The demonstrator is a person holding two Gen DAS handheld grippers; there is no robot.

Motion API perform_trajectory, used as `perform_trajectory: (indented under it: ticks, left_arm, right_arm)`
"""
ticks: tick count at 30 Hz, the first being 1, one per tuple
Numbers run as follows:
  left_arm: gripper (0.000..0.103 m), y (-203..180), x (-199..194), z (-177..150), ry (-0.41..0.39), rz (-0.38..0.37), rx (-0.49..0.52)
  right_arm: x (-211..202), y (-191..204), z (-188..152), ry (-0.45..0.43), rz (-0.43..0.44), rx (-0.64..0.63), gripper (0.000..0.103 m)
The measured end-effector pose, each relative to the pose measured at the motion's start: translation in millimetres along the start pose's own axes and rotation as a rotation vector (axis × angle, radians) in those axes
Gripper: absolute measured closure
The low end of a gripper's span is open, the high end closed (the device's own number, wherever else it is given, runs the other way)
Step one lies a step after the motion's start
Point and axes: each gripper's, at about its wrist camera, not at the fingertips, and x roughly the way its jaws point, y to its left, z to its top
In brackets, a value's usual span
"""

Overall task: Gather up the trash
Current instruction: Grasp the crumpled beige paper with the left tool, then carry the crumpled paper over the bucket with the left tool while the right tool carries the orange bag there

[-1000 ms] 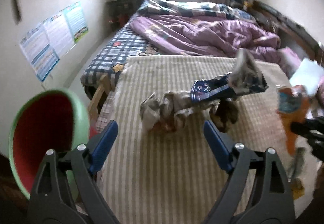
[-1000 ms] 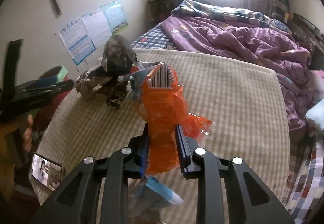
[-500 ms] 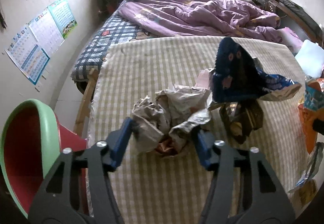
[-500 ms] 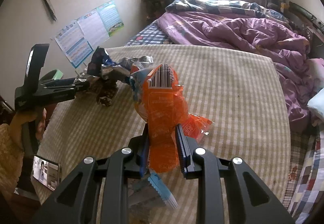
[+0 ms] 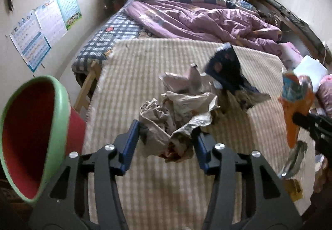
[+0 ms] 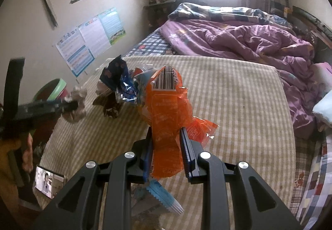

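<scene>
My left gripper (image 5: 166,142) is shut on a wad of crumpled grey-brown paper (image 5: 178,113) on the striped mattress (image 5: 145,68). A dark blue snack bag (image 5: 226,65) and brown wrappers (image 5: 247,99) lie just beyond the wad. My right gripper (image 6: 166,146) is shut on an orange snack wrapper (image 6: 166,105) and holds it above the mattress (image 6: 238,95); a blue-and-white wrapper (image 6: 164,198) hangs below it. In the right wrist view the left gripper (image 6: 68,105) sits at the paper wad (image 6: 78,105), beside the blue bag (image 6: 118,76).
A bin with a green rim and red inside (image 5: 31,142) stands at the mattress's left edge. A purple duvet (image 5: 197,18) covers the bed behind. A phone (image 6: 48,182) lies at the near left corner. A white pillow (image 5: 309,70) is at the right.
My left gripper has moved forward onto the paper wad and closed on it. The blue bag has shifted. My right gripper holds the orange wrapper as before.
</scene>
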Motion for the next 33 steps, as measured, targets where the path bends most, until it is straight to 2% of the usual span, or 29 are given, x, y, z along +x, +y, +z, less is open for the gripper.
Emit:
perform_trajectory:
  ticks: [5,10,12,19,22,25,26,28,29,31,33]
  left_arm:
    - [0.043,4.4,17.3,-11.7,0.045,-0.007,-0.034]
    - [0.043,10.7,26.9,-19.2,0.069,-0.036,-0.069]
    - [0.050,9.2,21.2,-21.4,0.049,-0.040,-0.077]
    - [0.052,10.4,-17.2,-30.4,-0.055,-0.059,-0.136]
    - [0.052,11.5,-35.5,-34.4,-0.096,-0.049,-0.143]
    - [0.052,13.4,-46.0,-36.9,-0.108,-0.058,-0.150]
    - [0.052,14.5,-51.1,-38.6,-0.118,-0.063,-0.151]
    - [0.052,16.0,-59.1,-41.9,-0.135,-0.064,-0.148]
    - [0.052,17.3,-61.8,-42.2,-0.138,-0.070,-0.148]
    - [0.052,22.4,-64.8,-43.5,-0.142,-0.082,-0.152]
    - [0.052,25.4,-66.6,-45.8,-0.143,-0.084,-0.156]
  right_arm:
    - [-13.0,-1.5,0.3,-0.034,-0.018,0.019,0.078]
    - [-24.2,-5.0,0.8,-0.066,-0.039,0.039,0.077]
    - [-30.3,-5.3,2.0,-0.088,-0.049,0.044,0.077]
    - [-37.6,2.3,7.9,-0.133,-0.049,0.046,0.078]
    - [-33.1,11.7,9.9,-0.119,-0.048,0.019,0.077]
    - [-16.8,14.4,12.2,-0.049,-0.081,-0.015,0.077]
    - [-11.6,11.8,12.6,-0.031,-0.086,-0.001,0.075]
    - [2.1,6.0,14.1,0.040,-0.081,0.007,0.058]
    - [11.4,4.0,13.9,0.083,-0.091,0.001,0.055]
    - [16.9,2.6,14.1,0.084,-0.145,-0.010,0.051]
    - [23.9,3.4,15.1,0.090,-0.179,-0.028,0.034]
